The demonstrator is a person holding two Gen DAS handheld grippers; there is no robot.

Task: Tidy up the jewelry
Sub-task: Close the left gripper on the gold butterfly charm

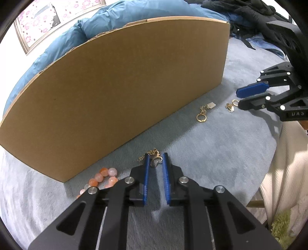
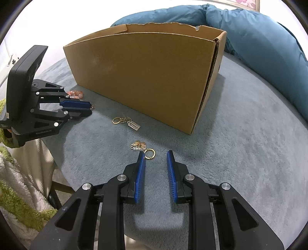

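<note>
The grey-blue fleece blanket [image 2: 240, 153] covers whatever lies beneath, so what carries the things cannot be told. A blue duvet [image 2: 259, 34] is heaped at the far side, partly hidden behind the cardboard box [image 2: 144, 77]; the box stands open-topped with a torn rim, and neither view shows its inside. Dark clothing [image 1: 240, 11] is cut off at the top of the left wrist view.

The left gripper [image 1: 155, 159] points down at the blanket just before the box wall, its blue pads nearly together around a small gold trinket [image 1: 155, 158]; whether the pads actually press on it cannot be told. The trinket's shape is hard to make out, half covered by the fingers. Just beside it, a strand of orange and pink beads [image 1: 102, 178] runs under the gripper body and is partly hidden.

The right gripper [image 2: 155, 153] is spread, holding nothing, its left fingertip just beside the gold ring of a butterfly charm [image 2: 138, 146]. Between the two grippers lies another gold ring with a chain and a small tag [image 2: 127, 122].
</note>
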